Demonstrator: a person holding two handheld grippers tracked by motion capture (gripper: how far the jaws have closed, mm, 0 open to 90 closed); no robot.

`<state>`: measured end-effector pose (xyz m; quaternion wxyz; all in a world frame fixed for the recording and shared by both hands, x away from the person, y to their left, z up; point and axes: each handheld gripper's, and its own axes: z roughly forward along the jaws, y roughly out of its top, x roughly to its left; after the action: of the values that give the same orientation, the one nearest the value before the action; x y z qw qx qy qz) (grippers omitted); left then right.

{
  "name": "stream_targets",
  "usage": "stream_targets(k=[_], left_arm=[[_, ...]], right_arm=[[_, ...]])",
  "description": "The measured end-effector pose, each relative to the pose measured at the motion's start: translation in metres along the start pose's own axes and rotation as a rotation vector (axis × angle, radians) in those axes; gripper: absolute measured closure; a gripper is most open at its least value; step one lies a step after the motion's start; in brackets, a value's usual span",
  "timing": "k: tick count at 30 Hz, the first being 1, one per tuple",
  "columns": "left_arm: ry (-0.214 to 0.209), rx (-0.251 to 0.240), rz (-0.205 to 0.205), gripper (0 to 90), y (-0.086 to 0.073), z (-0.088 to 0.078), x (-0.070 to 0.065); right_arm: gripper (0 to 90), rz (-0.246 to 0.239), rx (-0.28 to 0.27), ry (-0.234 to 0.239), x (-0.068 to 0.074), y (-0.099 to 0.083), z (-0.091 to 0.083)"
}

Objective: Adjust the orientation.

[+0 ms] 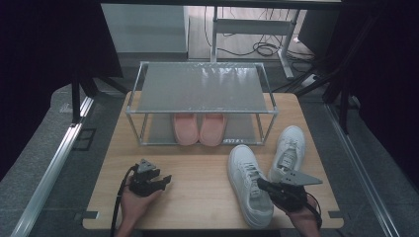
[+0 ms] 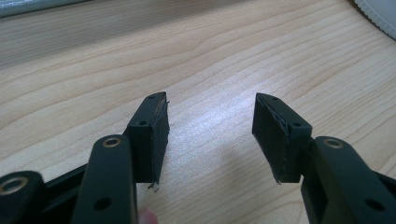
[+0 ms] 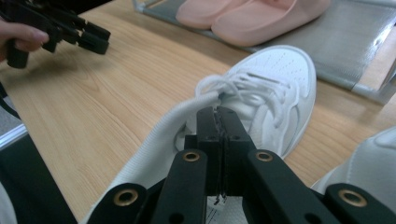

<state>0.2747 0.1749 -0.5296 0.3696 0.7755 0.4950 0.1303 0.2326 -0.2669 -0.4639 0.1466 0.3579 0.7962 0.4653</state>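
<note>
Jaws of right gripper (image 3: 219, 116) clenched on tongue of white lace-up sneaker (image 1: 249, 182), still on tabletop (image 1: 197, 192). Left gripper (image 2: 210, 126) jaws released, empty. Pink slippers (image 1: 199, 128) already on metal shoe rack (image 1: 202, 89) lower shelf; both sneakers left, 2nd white sneaker (image 1: 287, 148) just beside.

rack (image 1: 200, 111) blocks table's (image 1: 197, 190) far half

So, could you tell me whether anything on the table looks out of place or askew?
The two white sneakers are not paired neatly: the nearer sneaker and the farther sneaker lie splayed at different angles on the table, while the pink slippers sit side by side on the rack's lower shelf.
</note>
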Motion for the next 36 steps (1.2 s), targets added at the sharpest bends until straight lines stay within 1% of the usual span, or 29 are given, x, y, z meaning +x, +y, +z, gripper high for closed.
stream_targets(k=[3, 6, 8, 10, 11, 12, 15, 16, 17, 19, 20, 21, 22, 23, 24, 25, 26, 28, 29, 30, 32, 33, 34, 36], left_arm=[[-0.001, 0.002, 0.0, 46.7, 0.0, 0.001, 0.0], [-0.005, 0.005, -0.001, 46.7, 0.0, 0.001, -0.001], [-0.006, 0.003, 0.0, 46.7, 0.0, 0.001, -0.001], [-0.007, -0.001, -0.003, 46.6, 0.0, 0.0, -0.001], [-0.007, -0.001, -0.003, 46.6, 0.0, 0.0, -0.001], [-0.013, -0.002, -0.007, 46.6, 0.0, -0.001, -0.001], [-0.016, -0.005, -0.009, 46.6, 0.0, -0.001, 0.0], [-0.017, -0.003, -0.008, 46.6, 0.0, -0.001, -0.001], [-0.017, -0.003, -0.008, 46.6, 0.0, -0.001, -0.001], [-0.018, -0.003, -0.008, 46.6, 0.0, -0.001, -0.001], [-0.019, -0.008, -0.01, 46.6, 0.001, -0.002, -0.001], [-0.019, -0.008, -0.01, 46.7, 0.001, -0.002, -0.001], [-0.018, -0.012, -0.013, 46.6, 0.001, -0.003, 0.0], [-0.018, -0.012, -0.013, 46.7, 0.001, -0.003, 0.0], [-0.018, -0.02, -0.018, 46.7, 0.001, -0.005, 0.0], [-0.018, -0.02, -0.018, 46.7, 0.001, -0.005, 0.0], [-0.017, -0.025, -0.018, 46.7, 0.001, -0.007, 0.001], [-0.018, -0.026, -0.02, 46.7, 0.0, -0.007, 0.0], [-0.018, -0.025, -0.018, 46.7, 0.0, -0.008, 0.001], [-0.018, -0.026, -0.017, 46.7, 0.0, -0.008, 0.001], [-0.019, -0.027, -0.017, 46.7, 0.0, -0.009, 0.001], [-0.019, -0.027, -0.017, 46.7, 0.0, -0.009, 0.001], [-0.019, -0.026, -0.017, 46.7, 0.0, -0.008, 0.0], [-0.024, -0.026, -0.017, 46.6, 0.0, -0.008, 0.0]], right_arm=[[88.3, 0.001, -0.009, -0.001, 0.0, 0.002, -0.004], [88.3, -0.007, -0.037, -0.005, 0.001, 0.008, -0.013], [88.2, -0.004, -0.043, -0.002, 0.0, 0.009, -0.015], [87.9, 0.002, -0.062, -0.017, -0.003, 0.011, -0.018], [87.9, 0.002, -0.062, -0.017, -0.003, 0.011, -0.018], [87.9, 0.008, -0.063, -0.03, -0.008, 0.013, -0.019], [87.9, 0.013, -0.061, -0.035, -0.011, 0.014, -0.018], [88.0, 0.019, -0.058, -0.044, -0.017, 0.016, -0.016], [88.0, 0.019, -0.058, -0.044, -0.017, 0.016, -0.016], [88.2, 0.024, -0.056, -0.055, -0.024, 0.019, -0.011], [88.2, 0.025, -0.039, -0.068, -0.03, 0.022, -0.004], [88.2, 0.025, -0.039, -0.068, -0.03, 0.022, -0.004], [88.2, 0.027, -0.025, -0.073, -0.035, 0.026, 0.002], [88.2, 0.027, -0.025, -0.073, -0.035, 0.026, 0.002], [88.2, 0.024, -0.008, -0.074, -0.038, 0.03, 0.008], [88.2, 0.024, -0.008, -0.074, -0.038, 0.03, 0.008], [88.2, 0.031, 0.008, -0.071, -0.039, 0.032, 0.015], [88.2, 0.034, 0.016, -0.073, -0.04, 0.032, 0.017], [88.2, 0.036, 0.042, -0.076, -0.039, 0.03, 0.023], [88.2, 0.036, 0.042, -0.076, -0.039, 0.03, 0.023], [88.2, 0.032, 0.078, -0.094, -0.038, 0.026, 0.028], [88.2, 0.032, 0.078, -0.094, -0.038, 0.026, 0.028], [88.3, 0.034, 0.097, -0.101, -0.038, 0.025, 0.03], [88.8, 0.033, 0.098, -0.106, -0.037, 0.025, 0.031]])
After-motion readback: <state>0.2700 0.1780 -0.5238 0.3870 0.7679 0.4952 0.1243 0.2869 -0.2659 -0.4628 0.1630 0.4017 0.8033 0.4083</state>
